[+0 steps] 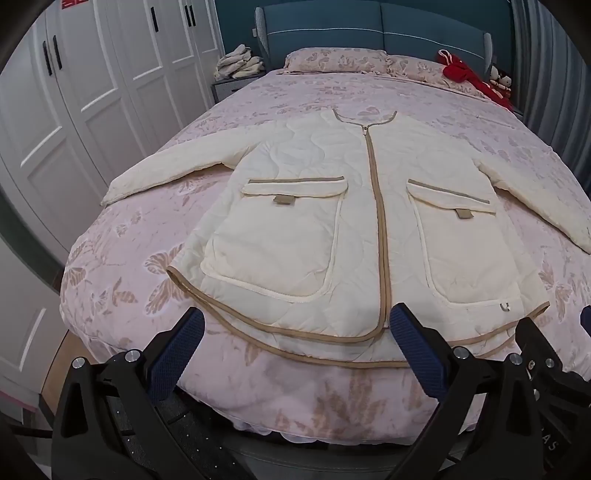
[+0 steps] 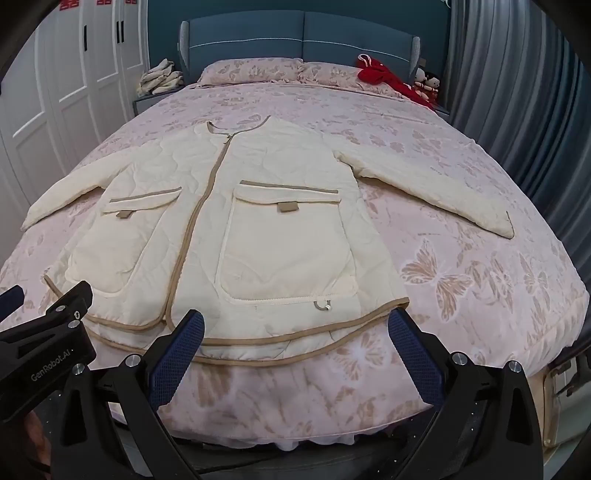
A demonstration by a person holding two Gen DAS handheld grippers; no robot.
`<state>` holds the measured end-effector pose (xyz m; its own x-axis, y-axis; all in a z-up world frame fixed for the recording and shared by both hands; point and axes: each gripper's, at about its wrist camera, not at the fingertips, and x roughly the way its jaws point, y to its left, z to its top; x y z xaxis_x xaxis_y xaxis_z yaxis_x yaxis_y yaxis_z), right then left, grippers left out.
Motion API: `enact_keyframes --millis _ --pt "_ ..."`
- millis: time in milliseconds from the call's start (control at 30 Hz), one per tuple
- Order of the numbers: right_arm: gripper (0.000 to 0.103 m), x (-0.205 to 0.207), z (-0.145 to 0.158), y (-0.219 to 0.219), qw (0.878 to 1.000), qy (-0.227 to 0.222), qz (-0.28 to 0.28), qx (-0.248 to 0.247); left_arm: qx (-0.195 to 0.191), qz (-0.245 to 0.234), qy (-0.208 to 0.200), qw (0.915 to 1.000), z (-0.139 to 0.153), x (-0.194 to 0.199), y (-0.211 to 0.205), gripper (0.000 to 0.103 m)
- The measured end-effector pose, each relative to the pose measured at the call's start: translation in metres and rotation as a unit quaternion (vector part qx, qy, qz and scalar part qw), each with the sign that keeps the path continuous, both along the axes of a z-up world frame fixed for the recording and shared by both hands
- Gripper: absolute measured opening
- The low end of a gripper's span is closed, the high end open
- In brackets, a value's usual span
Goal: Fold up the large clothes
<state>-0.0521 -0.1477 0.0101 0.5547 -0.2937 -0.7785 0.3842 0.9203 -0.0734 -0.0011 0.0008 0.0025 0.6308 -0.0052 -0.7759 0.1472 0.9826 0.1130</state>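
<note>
A cream quilted jacket (image 1: 317, 206) with tan trim lies flat and zipped, front up, on the pink floral bed (image 1: 122, 280), sleeves spread to both sides and hem toward me. It also shows in the right wrist view (image 2: 236, 206). My left gripper (image 1: 295, 325) is open and empty, just short of the hem's left half. My right gripper (image 2: 295, 325) is open and empty, just short of the hem's right half. The right gripper's body shows at the left view's lower right edge (image 1: 535, 354), the left gripper's body at the right view's lower left (image 2: 48, 339).
White wardrobe doors (image 1: 74, 96) stand to the left, a grey curtain (image 2: 524, 92) to the right. A teal headboard (image 1: 369, 33) and pillows (image 1: 332, 59) are at the far end, with a red garment (image 1: 465, 74), dolls (image 2: 426, 83) and folded beige clothes (image 1: 240, 62).
</note>
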Motion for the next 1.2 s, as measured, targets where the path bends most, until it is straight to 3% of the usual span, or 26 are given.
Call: enact_keyframes --millis 1200 --pt "0.098 -0.0017 0.0007 -0.0011 1.0 -0.004 0.002 0.004 0.0 0.008 -0.002 1.0 0.0035 0.0013 0.0027 0.098"
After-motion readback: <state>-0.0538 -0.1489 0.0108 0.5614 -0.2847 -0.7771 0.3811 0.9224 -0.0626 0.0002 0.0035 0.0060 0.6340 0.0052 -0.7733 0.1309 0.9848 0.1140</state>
